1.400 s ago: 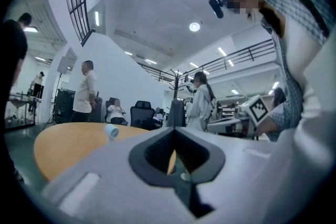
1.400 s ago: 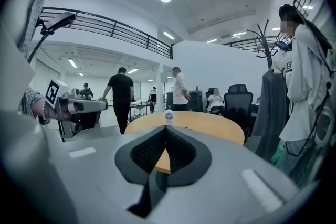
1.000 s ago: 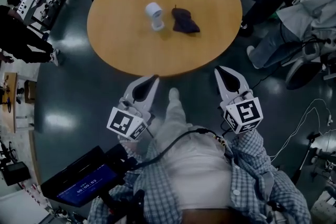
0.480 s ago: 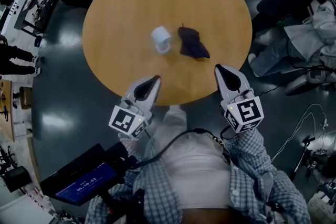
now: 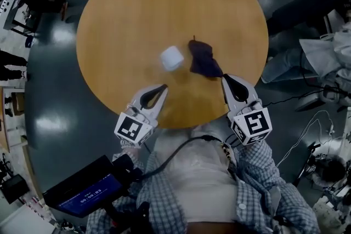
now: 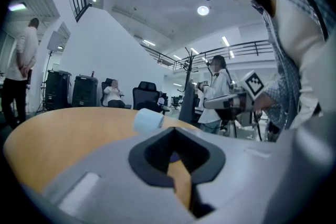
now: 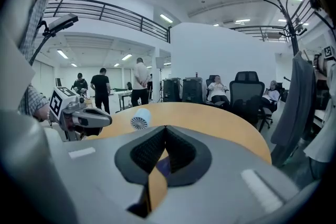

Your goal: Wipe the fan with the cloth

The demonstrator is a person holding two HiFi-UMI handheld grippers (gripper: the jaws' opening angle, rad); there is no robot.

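Round wooden table (image 5: 137,8) seen from above. The white fan (image 5: 171,57) lies on its side between the table's middle and near edge; the dark cloth (image 5: 204,60) lies crumpled just beside it, to its right. Left gripper (image 5: 163,87) and right gripper (image 5: 224,79) hover over the near edge, each with jaws closed and empty, the right one's tip near the cloth.

One fan (image 5: 171,57), one cloth (image 5: 204,60), one round table (image 5: 137,8), two grippers: left gripper (image 5: 163,86), right gripper (image 5: 224,78).
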